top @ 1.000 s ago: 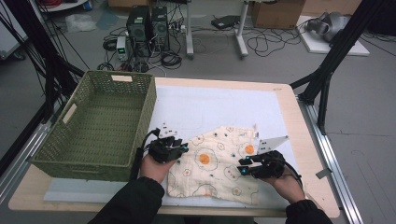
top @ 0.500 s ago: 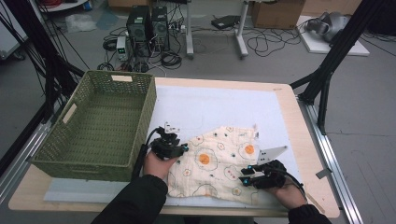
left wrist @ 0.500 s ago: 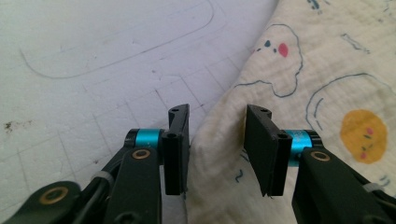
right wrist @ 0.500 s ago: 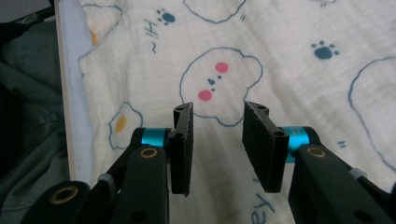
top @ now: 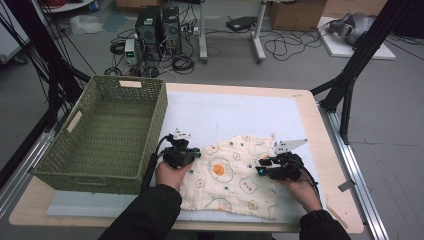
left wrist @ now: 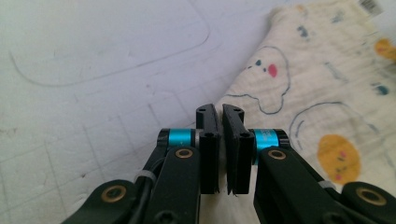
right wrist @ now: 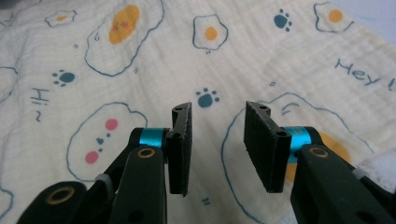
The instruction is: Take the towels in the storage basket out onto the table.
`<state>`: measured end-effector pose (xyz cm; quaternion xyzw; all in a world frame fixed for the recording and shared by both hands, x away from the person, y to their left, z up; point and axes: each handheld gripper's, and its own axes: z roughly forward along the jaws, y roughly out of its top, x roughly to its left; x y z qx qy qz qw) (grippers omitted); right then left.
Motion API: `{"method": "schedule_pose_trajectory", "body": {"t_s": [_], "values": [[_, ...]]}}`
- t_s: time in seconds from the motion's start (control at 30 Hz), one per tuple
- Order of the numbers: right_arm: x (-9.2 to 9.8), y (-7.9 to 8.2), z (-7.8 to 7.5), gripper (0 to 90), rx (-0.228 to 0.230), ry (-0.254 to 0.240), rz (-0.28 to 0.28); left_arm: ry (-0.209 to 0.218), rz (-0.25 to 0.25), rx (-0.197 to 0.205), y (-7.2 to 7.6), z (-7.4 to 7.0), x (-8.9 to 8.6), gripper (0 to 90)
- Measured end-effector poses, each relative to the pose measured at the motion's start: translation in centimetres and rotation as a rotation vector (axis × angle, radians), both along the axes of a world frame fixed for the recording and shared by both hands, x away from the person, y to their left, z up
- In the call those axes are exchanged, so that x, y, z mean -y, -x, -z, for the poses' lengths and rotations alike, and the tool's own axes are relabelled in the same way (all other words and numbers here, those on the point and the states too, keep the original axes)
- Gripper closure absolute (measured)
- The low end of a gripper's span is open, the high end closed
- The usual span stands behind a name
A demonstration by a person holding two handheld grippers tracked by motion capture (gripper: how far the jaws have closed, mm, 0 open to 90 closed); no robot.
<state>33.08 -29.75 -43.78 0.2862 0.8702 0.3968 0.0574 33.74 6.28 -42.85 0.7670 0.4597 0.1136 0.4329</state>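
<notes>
A cream cloth [top: 225, 175] printed with fried eggs and paw marks lies rumpled on the white mat [top: 235, 115]. My left gripper [top: 195, 153] is at the cloth's left edge. In the left gripper view its jaws [left wrist: 220, 112] have just been closing and now stand almost together, pinching the cloth [left wrist: 327, 93] at its edge. My right gripper [top: 261, 170] rests low over the right part of the cloth. The right gripper view has its jaws [right wrist: 218, 112] apart above the cloth [right wrist: 140, 60], with nothing between the pads.
A green woven basket [top: 100, 180] stands along the left side of the table, close to my left hand. The wooden table edge [top: 312, 120] runs along the right. Cables and computer boxes [top: 160, 25] lie on the floor beyond the table.
The right gripper dipped toward the near edge, then came back up and a little left over the cloth. The left hand has stayed at the cloth's left edge.
</notes>
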Motion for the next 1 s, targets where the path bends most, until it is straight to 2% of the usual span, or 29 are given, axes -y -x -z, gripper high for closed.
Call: {"method": "schedule_pose_trajectory", "body": {"t_s": [0.17,0.27,0.37,0.43,0.5,0.57,0.6,0.67,0.73,0.8,0.93,1.0], "values": [[0.2,0.3,0.2,62.1,-0.006,0.011,0.009,-0.002,0.105,0.037,2.2,-1.2,1.5,84.9],[0.3,0.5,0.3,62.1,-0.007,0.031,0.015,0.009,0.191,0.035,3.6,-1.5,3.1,84.9],[0.4,0.8,0.3,62.1,-0.005,0.042,0.019,0.002,0.271,0.015,4.8,-1.2,4.8,84.9],[0.5,0.9,0.3,62.1,-0.005,0.040,0.022,-0.026,0.325,-0.003,5.4,-0.8,5.9,84.9],[0.5,1.0,0.1,62.1,-0.003,0.032,0.024,-0.074,0.382,-0.039,5.8,-0.1,6.7,84.9],[0.3,1.2,-0.1,62.2,0.015,0.017,0.016,-0.097,0.438,-0.090,5.8,0.5,7.2,84.5],[0.2,1.3,-0.2,62.2,0.023,0.022,0.013,-0.105,0.446,-0.085,5.9,0.6,7.2,84.0],[0.0,1.2,0.0,62.1,0.016,0.042,0.005,-0.072,0.438,-0.092,5.7,0.4,6.8,81.8],[0.0,1.2,0.2,62.1,0.005,0.063,0.005,-0.057,0.426,-0.084,5.5,0.0,6.3,77.7],[0.3,1.1,0.2,62.2,-0.003,0.051,0.015,-0.034,0.419,-0.087,5.4,-0.4,5.7,74.4],[0.4,1.0,0.3,62.4,-0.014,0.043,0.020,-0.014,0.392,-0.054,4.9,-1.9,4.6,68.6],[0.4,1.0,0.4,62.4,-0.008,0.045,0.024,-0.003,0.376,-0.039,4.6,-2.7,4.0,68.4]]}}
